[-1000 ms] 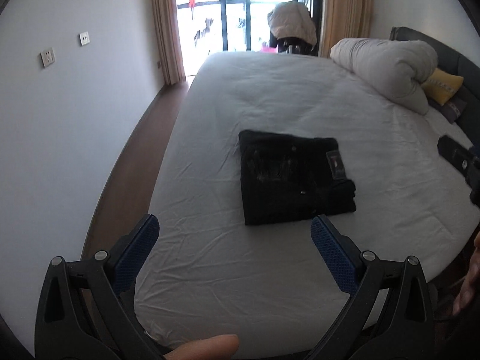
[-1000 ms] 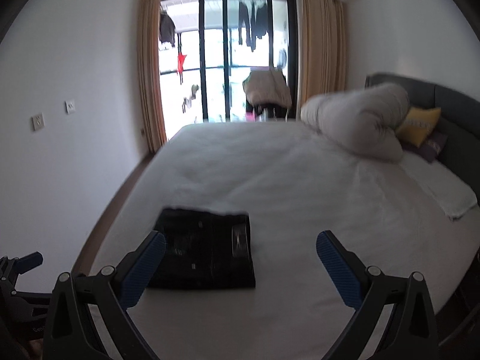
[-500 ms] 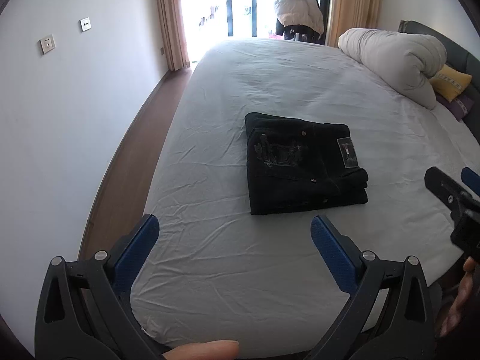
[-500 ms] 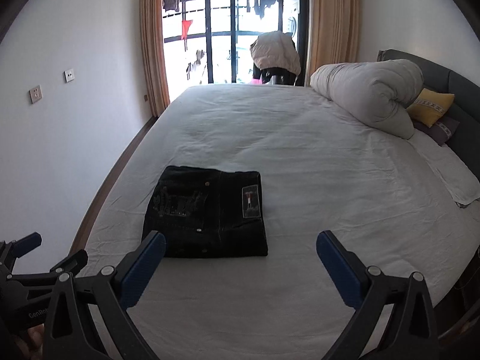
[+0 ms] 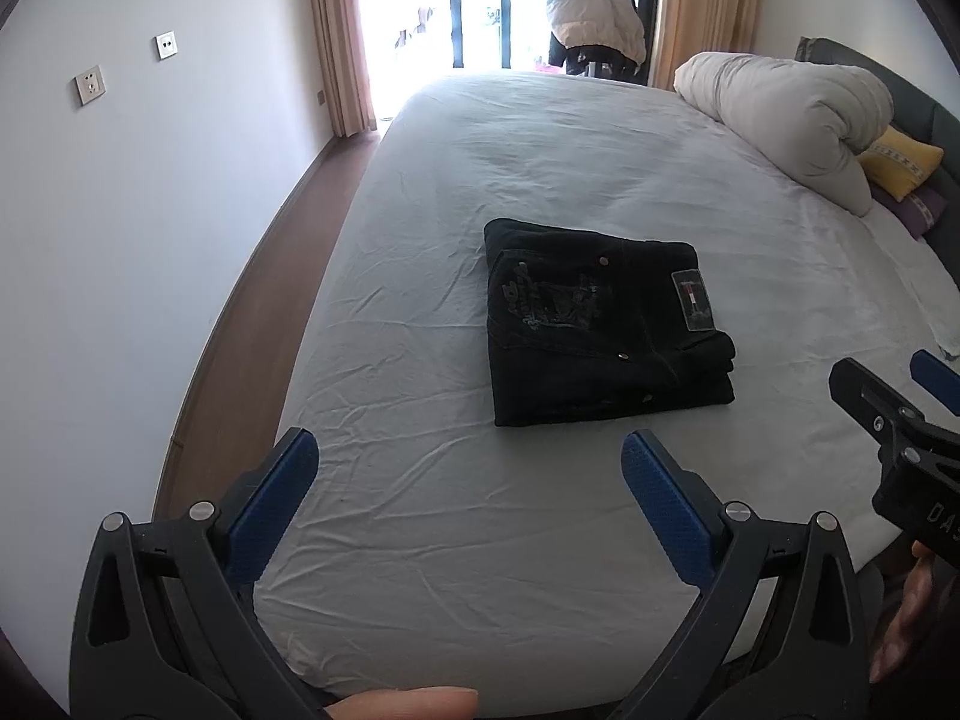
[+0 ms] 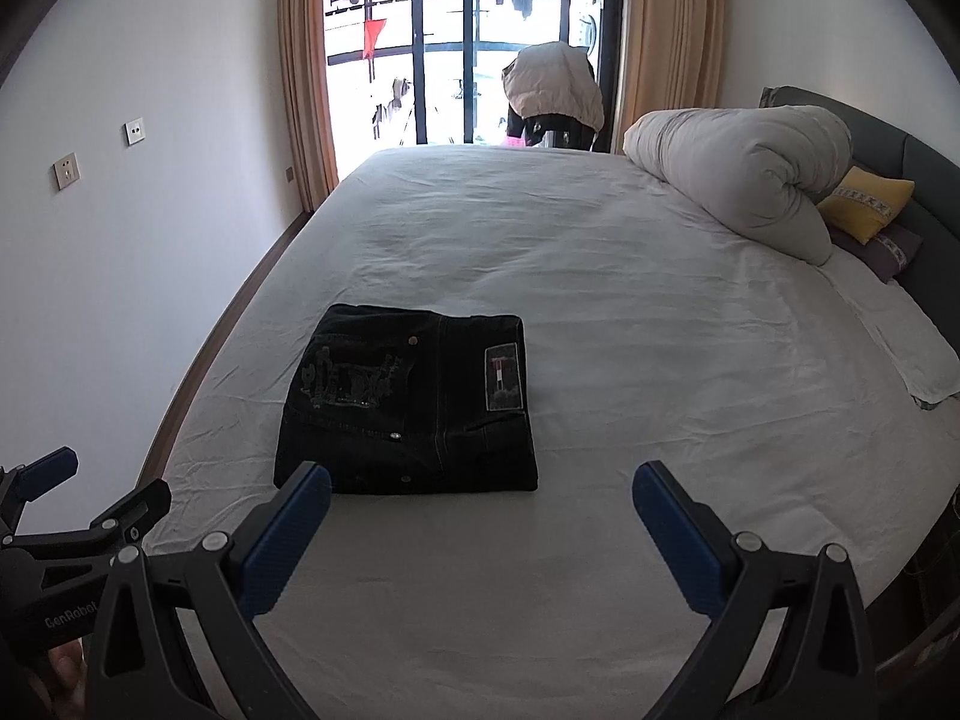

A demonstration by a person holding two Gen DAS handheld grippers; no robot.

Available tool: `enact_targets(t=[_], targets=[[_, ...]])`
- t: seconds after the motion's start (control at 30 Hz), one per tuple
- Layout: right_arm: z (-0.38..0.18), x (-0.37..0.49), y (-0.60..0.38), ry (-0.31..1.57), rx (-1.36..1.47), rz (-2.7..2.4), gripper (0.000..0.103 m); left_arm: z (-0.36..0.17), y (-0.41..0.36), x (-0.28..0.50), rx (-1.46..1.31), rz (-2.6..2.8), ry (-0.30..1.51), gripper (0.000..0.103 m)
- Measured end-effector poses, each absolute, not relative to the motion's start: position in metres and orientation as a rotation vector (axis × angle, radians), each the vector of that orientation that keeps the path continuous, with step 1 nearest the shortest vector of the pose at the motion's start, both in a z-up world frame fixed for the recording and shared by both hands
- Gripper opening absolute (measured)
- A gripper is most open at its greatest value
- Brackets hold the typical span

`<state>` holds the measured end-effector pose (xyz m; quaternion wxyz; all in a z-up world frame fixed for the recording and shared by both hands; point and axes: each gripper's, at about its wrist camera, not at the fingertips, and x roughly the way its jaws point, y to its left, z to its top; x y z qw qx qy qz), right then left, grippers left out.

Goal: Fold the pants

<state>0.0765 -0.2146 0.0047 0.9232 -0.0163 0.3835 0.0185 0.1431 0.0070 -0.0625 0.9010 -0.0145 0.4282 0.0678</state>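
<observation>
Black pants [image 5: 600,324] lie folded into a flat rectangle on the white bed sheet [image 5: 540,516], with a patch label and a printed pocket facing up. They also show in the right wrist view [image 6: 414,408]. My left gripper [image 5: 468,474] is open and empty, held above the near part of the bed, short of the pants. My right gripper [image 6: 480,510] is open and empty, just in front of the pants' near edge. The right gripper's body shows at the right edge of the left wrist view [image 5: 900,438].
A rolled grey duvet [image 6: 738,180] and a yellow pillow [image 6: 864,204] lie at the headboard on the right. A white wall and a strip of wood floor [image 5: 240,324] run along the bed's left side. A glass balcony door [image 6: 468,42] stands beyond the bed.
Both grippers have tilted down and drawn back a little, so the pants sit closer to the middle of both views. The pants have not moved. Both grippers stay open.
</observation>
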Motion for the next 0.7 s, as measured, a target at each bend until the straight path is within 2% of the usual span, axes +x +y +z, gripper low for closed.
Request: enact_targets(t=[0.7], targets=[[0.0013,0.0748,-0.2161,0.810,-0.041,0.052,0.103,-0.0660,0.0049,0.1443,-0.036,0.134,0.897,0.103]])
